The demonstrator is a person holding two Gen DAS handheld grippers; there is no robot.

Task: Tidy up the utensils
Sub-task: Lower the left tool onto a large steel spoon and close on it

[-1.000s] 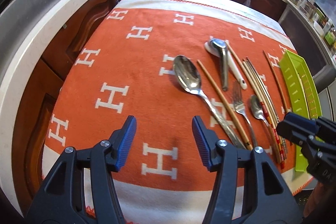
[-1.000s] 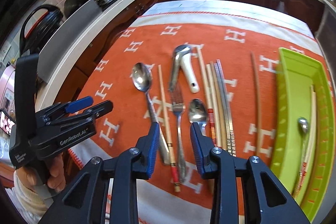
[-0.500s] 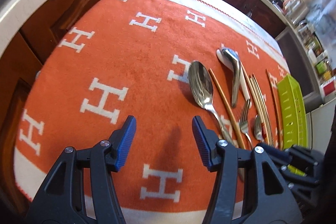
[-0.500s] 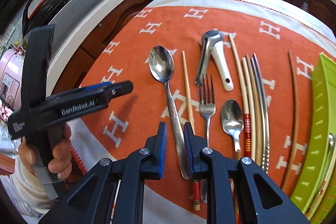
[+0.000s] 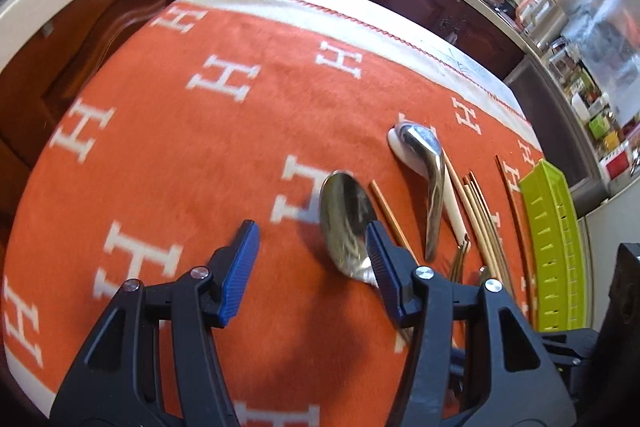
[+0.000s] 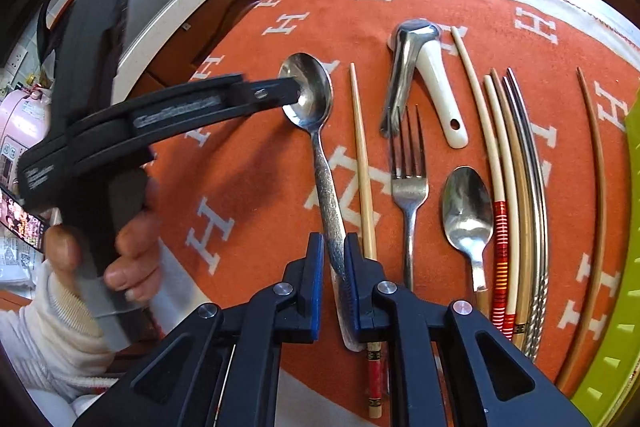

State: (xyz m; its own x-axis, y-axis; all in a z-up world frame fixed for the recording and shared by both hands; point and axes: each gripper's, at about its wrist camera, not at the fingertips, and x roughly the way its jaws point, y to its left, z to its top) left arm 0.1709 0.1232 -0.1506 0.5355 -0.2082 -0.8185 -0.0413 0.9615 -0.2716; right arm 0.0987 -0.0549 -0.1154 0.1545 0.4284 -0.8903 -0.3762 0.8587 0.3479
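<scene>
While our right gripper [image 6: 334, 261] closes on the big spoon's [image 6: 320, 147] handle, a chopstick [image 6: 362, 155] lies just beside. Our left gripper [image 5: 312, 259] hangs half-open over its bowl, empty.

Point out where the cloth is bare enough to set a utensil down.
Bare: the orange cloth left of the large spoon, out to its white border. Crowded: from that spoon rightward, chopsticks, fork and small spoon fill the stretch up to the green tray.
</scene>
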